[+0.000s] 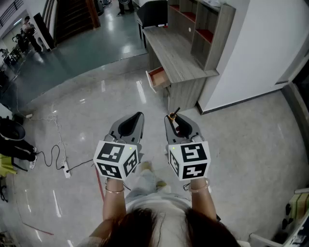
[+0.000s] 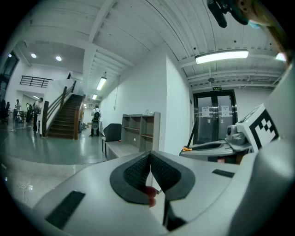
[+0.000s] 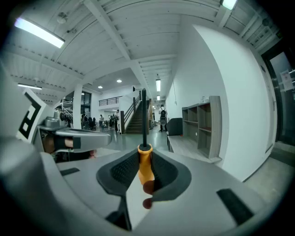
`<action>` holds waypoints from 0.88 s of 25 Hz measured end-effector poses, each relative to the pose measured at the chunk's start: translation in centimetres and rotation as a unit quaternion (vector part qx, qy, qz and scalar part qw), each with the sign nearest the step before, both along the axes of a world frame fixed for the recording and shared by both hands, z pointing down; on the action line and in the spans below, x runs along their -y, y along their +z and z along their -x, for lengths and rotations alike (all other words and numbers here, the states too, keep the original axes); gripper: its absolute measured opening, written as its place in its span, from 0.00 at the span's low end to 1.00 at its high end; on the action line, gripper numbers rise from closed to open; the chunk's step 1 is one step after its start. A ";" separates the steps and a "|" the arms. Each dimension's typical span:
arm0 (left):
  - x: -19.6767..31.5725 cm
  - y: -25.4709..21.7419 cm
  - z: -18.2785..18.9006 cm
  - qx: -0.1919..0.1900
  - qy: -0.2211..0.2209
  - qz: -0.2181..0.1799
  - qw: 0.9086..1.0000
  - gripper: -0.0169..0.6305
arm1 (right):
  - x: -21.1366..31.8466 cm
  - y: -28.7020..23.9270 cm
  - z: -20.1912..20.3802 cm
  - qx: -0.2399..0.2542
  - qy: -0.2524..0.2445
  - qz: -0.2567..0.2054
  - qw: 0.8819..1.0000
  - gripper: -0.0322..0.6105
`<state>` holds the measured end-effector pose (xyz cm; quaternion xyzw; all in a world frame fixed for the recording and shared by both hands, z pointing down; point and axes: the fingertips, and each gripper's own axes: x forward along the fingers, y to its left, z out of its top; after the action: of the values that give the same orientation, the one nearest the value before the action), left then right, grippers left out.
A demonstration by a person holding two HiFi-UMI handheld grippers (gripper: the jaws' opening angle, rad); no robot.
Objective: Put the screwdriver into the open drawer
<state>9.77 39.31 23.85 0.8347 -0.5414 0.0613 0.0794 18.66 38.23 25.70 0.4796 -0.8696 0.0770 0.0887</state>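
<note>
The person's two forearms reach out over a glossy pale floor (image 1: 251,140), well short of the desk (image 1: 175,54). Each gripper carries a white cube printed with black square markers.

The left tongs (image 1: 138,116) are closed and empty. In the left gripper view the left tongs (image 2: 150,159) bring their dark ribbed pads together along a single thin line, with nothing between them. The grey shells around the pads are smooth and rounded.

The right tongs (image 1: 170,119) are clamped on the screwdriver (image 1: 174,114). In the right gripper view the right tongs (image 3: 145,162) press their ribbed pads against both sides of the screwdriver (image 3: 145,165), gripping its smooth orange handle. The thin black shaft sticks out past the tips and points toward the desk.

The screwdriver is therefore held in the air on the near side of the desk, well apart from it, with bare floor between.

At the desk's near end an open drawer (image 1: 158,78) is pulled out sideways. It has a pale front and a red lining. The desk top is long, flat, grey wood grain. A shelf unit (image 1: 205,29) of the same grey wood, with red-lined compartments, stands along the wall side of the desk. A black chair (image 1: 152,12) sits at the desk's far end.
</note>
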 end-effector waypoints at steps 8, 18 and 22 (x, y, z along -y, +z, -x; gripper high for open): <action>5.0 -0.1 3.0 0.000 0.010 -0.006 1.000 0.05 | 4.5 0.7 2.5 -0.016 0.014 0.001 1.000 0.19; 11.9 0.2 7.6 -0.003 0.038 0.000 0.999 0.05 | 11.5 0.5 6.9 -0.014 0.039 0.005 0.999 0.19; 13.7 0.6 9.3 -0.008 0.050 0.004 0.999 0.05 | 13.3 0.6 9.1 -0.017 0.043 0.008 0.999 0.20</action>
<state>0.47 25.62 24.44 0.8611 -0.4978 0.0607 0.0836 9.59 24.89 26.34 0.5170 -0.8460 0.0795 0.1037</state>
